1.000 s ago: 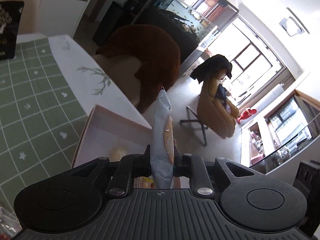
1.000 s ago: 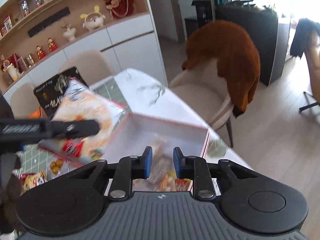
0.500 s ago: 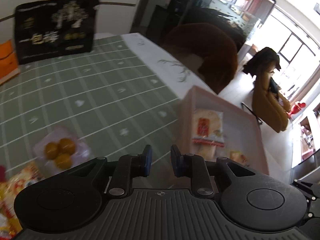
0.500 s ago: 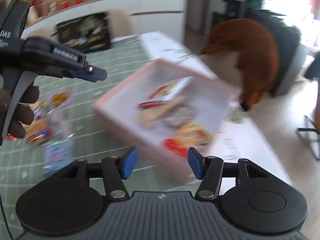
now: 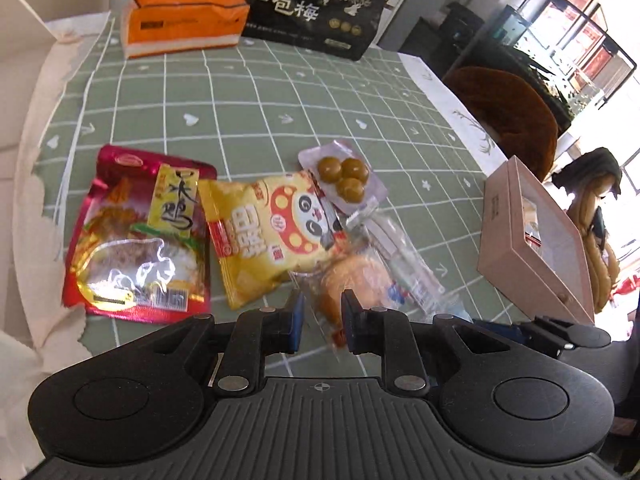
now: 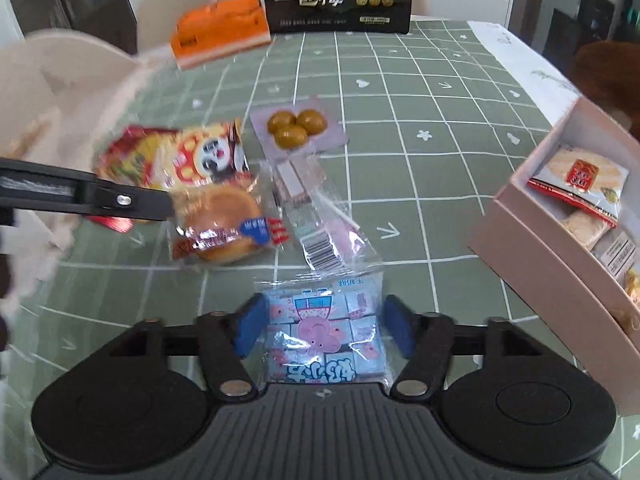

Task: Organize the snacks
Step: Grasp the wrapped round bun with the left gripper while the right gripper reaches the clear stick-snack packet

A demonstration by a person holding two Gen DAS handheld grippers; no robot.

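Several snack packs lie on the green checked tablecloth. My left gripper (image 5: 322, 320) hangs over a wrapped round bun (image 5: 356, 280), its jaws a narrow gap apart; the wrapper's end shows between them, not pinched. The right wrist view shows one of its fingers (image 6: 132, 200) at the bun (image 6: 220, 220). My right gripper (image 6: 324, 328) is low over a blue pig-print candy pack (image 6: 324, 332). Its jaws are opening and the pack lies between them, pads clear of it. The pink box (image 6: 540, 264) at the right holds rice cracker packs (image 6: 580, 172).
A red pouch (image 5: 136, 232), a yellow panda bag (image 5: 272, 232), a pack of three brown balls (image 6: 298, 124) and a clear wafer pack (image 6: 316, 208) crowd around the bun. An orange tissue pack (image 5: 184, 12) and a black bag (image 5: 316, 12) stand at the far edge.
My left gripper let the rice cracker pack go into the pink box and swung left over the snack pile. My right gripper went from shut to open and dropped over the blue pack.
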